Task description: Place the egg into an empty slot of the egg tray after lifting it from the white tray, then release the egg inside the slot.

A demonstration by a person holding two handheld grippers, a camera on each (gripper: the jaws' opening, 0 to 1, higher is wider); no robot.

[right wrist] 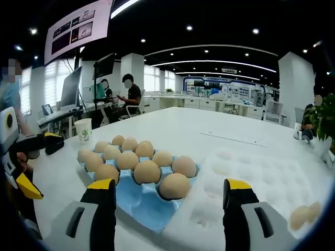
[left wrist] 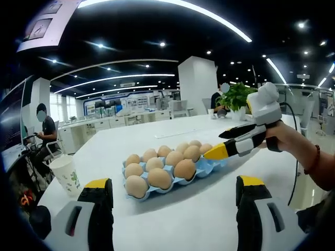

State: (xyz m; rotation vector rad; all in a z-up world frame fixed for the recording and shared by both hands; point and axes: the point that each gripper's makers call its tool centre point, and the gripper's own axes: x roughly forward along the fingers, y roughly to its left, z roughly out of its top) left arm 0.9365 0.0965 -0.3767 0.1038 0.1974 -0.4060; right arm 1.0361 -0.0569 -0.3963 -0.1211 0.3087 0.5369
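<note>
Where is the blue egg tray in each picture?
Left gripper view: the blue egg tray sits in the middle of the white table, just past the two jaws.
Right gripper view: the blue egg tray lies low and centre, between the jaws.
Shared landmark: the paper cup beside the tray.

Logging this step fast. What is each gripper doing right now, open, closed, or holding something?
Left gripper: open, jaws wide apart, holding nothing.
Right gripper: open, jaws wide apart, holding nothing, with the blue egg tray ahead.
</note>
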